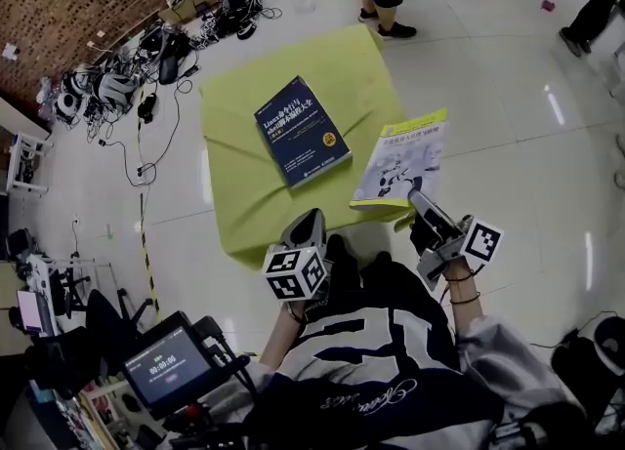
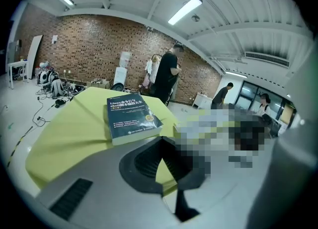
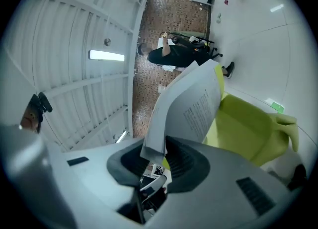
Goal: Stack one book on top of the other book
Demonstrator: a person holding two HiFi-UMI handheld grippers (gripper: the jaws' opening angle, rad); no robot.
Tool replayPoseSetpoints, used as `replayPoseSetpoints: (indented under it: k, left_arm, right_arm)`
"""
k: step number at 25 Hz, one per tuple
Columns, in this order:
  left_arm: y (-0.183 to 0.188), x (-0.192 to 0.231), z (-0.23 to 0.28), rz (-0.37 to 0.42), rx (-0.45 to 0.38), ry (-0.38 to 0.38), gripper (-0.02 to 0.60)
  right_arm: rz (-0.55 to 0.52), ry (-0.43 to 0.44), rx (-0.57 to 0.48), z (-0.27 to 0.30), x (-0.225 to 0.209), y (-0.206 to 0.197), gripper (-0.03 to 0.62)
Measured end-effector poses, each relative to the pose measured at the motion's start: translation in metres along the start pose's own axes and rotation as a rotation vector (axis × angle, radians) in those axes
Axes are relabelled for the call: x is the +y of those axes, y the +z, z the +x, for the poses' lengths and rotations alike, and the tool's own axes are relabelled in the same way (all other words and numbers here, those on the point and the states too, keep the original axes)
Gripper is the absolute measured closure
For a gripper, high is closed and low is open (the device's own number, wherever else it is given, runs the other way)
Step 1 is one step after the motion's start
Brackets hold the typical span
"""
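Right gripper (image 1: 418,202) jaws pinch the pale book (image 1: 400,157) by its near edge; hold firm and level toward the blue book (image 1: 301,131), ahead-left. Left gripper (image 1: 309,227) jaws gape, empty.

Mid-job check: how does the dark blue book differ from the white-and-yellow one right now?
The dark blue book lies flat and free on the yellow-green cloth; the white-and-yellow book is clamped at its near edge by the right gripper and reaches past the cloth's right side. The dark blue book looks thicker; the white-and-yellow book is thin and bends. Both are face up, and neither is stacked yet.
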State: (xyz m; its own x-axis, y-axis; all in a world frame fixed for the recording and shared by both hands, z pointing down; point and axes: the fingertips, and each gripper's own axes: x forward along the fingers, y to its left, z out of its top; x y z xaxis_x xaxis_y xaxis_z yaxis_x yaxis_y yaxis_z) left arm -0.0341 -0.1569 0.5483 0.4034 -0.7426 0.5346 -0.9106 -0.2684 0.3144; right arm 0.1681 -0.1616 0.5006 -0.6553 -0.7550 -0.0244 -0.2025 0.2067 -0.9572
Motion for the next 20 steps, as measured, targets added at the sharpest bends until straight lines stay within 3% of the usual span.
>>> replayPoseSetpoints:
  k: [9, 14, 20]
  left_arm:
    - [0.015, 0.022, 0.012, -0.003, -0.042, -0.015, 0.578]
    - [0.061, 0.072, 0.019, -0.031, -0.078, 0.003, 0.578]
    - [0.066, 0.111, 0.016, -0.034, -0.107, 0.026, 0.578]
  right_arm:
    - [-0.066, 0.052, -0.026, 0.017, 0.045, 0.01, 0.507]
    - [-0.108, 0.113, 0.0, 0.088, 0.092, 0.021, 0.507]
    - [-0.146, 0.235, 0.057, 0.153, 0.119, 0.005, 0.507]
